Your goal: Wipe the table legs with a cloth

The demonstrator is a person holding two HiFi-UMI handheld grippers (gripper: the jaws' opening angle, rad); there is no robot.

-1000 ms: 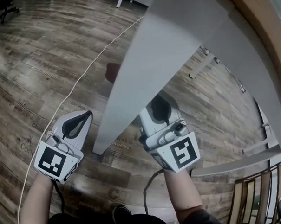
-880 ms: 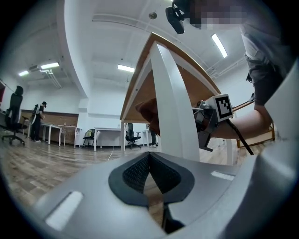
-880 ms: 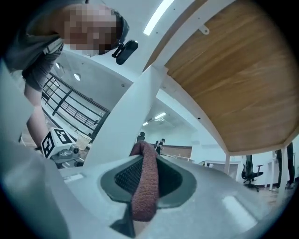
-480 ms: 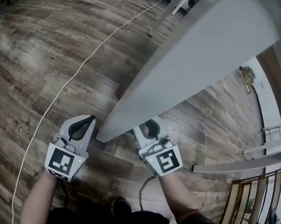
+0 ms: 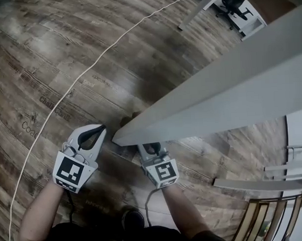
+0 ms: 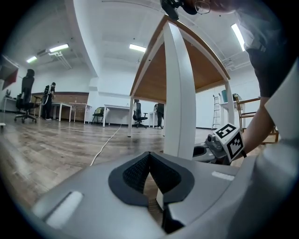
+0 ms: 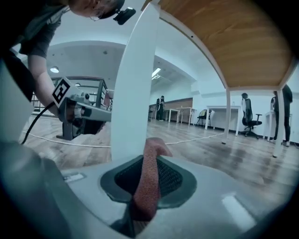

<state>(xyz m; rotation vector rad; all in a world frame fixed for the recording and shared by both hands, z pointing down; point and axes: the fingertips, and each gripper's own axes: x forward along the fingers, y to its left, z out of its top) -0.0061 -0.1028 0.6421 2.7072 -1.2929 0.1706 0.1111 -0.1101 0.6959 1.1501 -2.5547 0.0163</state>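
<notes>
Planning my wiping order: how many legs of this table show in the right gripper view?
3: the near leg just beyond the cloth, a second leg right of centre, a third leg by the right edge. A fourth may be hidden.

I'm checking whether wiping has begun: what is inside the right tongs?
A reddish cloth is pinched between the shut right tongs, its end poking out toward the white table leg. In the head view the tabletop covers the tips, so contact with the leg cannot be seen.

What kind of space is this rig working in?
Probably an open-plan office or lab: white desks spread around, black office chairs, a wood-look plank floor and ceiling strip lights.
</notes>
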